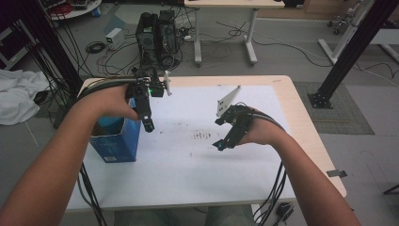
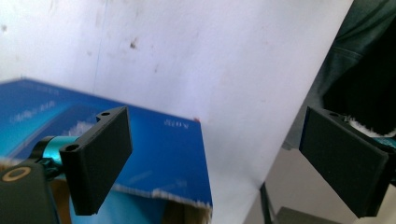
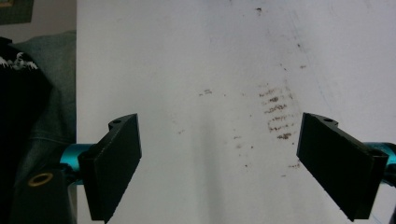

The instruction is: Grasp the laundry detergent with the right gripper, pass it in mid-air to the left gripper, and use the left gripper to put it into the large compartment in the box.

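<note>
The white sheet (image 1: 188, 165) covering your table is bare except for a patch of brown smudges (image 1: 202, 135), so the blue box (image 1: 115, 141) standing at its left edge is the one thing within reach. It stands upright with its torn top open, its long axis vertical. Your left gripper (image 1: 147, 123) hangs just beside the box's upper right corner, tips pointing down at the sheet; in the left gripper view the box's blue side (image 2: 154, 149) lies behind and below the left-hand finger (image 2: 100, 158), while the other finger (image 2: 343, 161) stands far out over the table's edge. Those fingers are spread wide with nothing between them. Your right gripper (image 1: 225, 141) hovers well apart from the box, over the middle of the sheet, next to the smudges (image 3: 278, 116), its fingers (image 3: 114, 163) likewise spread wide and empty. So your left hand is much the nearer; any grasp on the box probably means shifting that gripper sideways toward it.
</note>
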Motion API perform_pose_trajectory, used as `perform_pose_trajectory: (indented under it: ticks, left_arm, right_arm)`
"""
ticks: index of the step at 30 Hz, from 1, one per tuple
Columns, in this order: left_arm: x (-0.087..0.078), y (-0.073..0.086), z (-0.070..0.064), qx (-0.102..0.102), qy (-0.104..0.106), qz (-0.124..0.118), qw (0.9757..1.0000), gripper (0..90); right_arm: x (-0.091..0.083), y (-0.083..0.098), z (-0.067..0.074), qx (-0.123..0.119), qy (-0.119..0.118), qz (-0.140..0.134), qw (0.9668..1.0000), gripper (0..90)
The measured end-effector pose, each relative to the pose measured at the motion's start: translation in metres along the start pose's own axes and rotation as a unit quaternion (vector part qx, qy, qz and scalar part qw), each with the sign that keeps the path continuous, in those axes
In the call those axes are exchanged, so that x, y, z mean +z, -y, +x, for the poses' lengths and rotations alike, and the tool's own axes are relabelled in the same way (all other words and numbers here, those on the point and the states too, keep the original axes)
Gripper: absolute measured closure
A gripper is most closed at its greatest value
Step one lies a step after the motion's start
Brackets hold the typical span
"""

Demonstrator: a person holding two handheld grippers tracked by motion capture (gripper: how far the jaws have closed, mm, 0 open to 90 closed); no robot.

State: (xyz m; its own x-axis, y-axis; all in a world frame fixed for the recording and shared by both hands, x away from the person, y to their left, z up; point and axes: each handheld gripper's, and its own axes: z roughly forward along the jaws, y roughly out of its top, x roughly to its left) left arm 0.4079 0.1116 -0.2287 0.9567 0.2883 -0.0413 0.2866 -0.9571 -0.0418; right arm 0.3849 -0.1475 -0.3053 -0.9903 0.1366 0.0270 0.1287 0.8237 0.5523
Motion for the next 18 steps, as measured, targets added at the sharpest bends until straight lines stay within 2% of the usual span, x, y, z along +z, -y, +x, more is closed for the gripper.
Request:
perform_pose_trajectory:
  ticks: [4, 6, 14, 18]
  left_arm:
    - [0.011, -0.012, -0.005, 0.032, -0.007, 0.004, 0.9994, 9.5]
    - [0.019, -0.018, -0.008, 0.039, -0.005, 0.007, 0.9992, 9.5]
    - [0.048, -0.029, -0.008, 0.038, -0.002, 0.012, 0.9992, 9.5]
    - [0.054, -0.03, -0.005, 0.034, 0.004, 0.017, 0.9993, 9.5]
  right_arm:
    - [-0.002, -0.003, -0.002, -0.004, -0.004, 0.018, 0.9998, 13.1]
    - [-0.002, -0.004, -0.004, -0.011, -0.005, 0.026, 0.9996, 13.1]
    - [0.001, -0.008, -0.005, -0.015, -0.012, 0.054, 0.9984, 13.1]
    - [0.007, -0.008, -0.005, -0.019, -0.009, 0.071, 0.9972, 13.1]
